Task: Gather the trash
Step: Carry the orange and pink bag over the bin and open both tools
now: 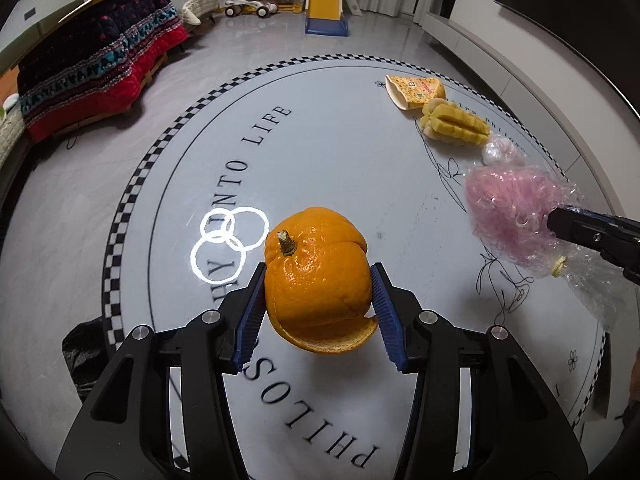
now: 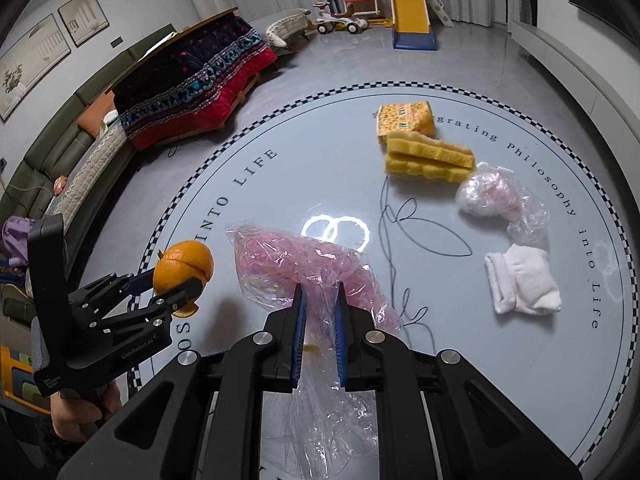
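Orange peel (image 1: pixel 316 280), a hollow shell of rind with its stem still on, sits pinched between the blue ribbed pads of the left gripper (image 1: pixel 318 300), whose jaws stand about half apart with the rind filling the gap, lifted above the round grey floor mat (image 1: pixel 340 140) with its checkered border and printed lettering. To its right, the right gripper (image 2: pixel 320 320) has its jaws nearly together, clamped on a crumpled clear plastic bag with pink strands inside (image 2: pixel 304 268), which hangs out on both sides of the pads. Farther off on the right of the mat lie a yellow printed paper packet (image 2: pixel 406 118), a yellow ridged sponge (image 2: pixel 430 160) just beside it, a second crumpled clear bag with pale pink contents (image 2: pixel 496 200) near the sponge, and a folded white sock (image 2: pixel 520 280) nearest of the four. Beyond the mat's far left edge stands a table draped in a dark and red patterned quilt (image 2: pixel 200 84), and a child's yellow slide (image 2: pixel 412 12) stands at the far wall.
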Demonstrator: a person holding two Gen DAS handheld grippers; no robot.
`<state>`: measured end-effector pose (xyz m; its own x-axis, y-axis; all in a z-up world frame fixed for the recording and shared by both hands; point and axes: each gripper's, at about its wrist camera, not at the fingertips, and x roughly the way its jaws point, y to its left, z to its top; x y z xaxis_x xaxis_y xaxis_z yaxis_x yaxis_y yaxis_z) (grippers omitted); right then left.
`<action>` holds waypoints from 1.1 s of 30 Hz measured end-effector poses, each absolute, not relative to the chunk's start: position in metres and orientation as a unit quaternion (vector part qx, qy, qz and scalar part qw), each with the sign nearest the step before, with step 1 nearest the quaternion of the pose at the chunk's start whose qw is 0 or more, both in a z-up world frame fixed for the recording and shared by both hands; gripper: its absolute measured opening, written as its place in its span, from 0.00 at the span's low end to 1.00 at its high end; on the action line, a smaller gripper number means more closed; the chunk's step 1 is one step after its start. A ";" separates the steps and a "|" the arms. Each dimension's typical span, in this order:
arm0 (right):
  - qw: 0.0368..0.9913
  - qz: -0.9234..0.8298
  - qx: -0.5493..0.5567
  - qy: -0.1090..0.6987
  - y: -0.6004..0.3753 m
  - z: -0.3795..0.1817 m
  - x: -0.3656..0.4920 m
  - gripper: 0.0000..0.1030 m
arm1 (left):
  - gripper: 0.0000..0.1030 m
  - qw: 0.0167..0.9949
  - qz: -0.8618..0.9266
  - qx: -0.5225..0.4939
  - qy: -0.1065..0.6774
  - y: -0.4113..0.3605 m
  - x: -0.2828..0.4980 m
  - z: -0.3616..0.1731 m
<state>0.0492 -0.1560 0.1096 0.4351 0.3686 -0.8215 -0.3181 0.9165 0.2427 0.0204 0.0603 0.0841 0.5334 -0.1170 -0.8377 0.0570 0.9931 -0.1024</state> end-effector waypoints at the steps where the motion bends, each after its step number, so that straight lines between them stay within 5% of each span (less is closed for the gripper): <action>1: 0.846 0.208 0.024 0.491 -0.150 0.110 0.044 0.14 | 0.49 0.877 -0.047 -0.034 0.477 0.065 0.013 0.086; 33: 0.775 0.389 -0.084 0.491 0.076 0.098 -0.110 0.14 | 0.51 0.876 0.131 -0.131 0.445 0.261 -0.186 0.065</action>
<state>-0.1103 0.0761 0.0981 0.2156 0.5205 -0.8262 -0.6861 0.6828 0.2511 -0.1865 0.2614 0.0655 0.5698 0.1134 -0.8139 -0.3474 0.9308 -0.1135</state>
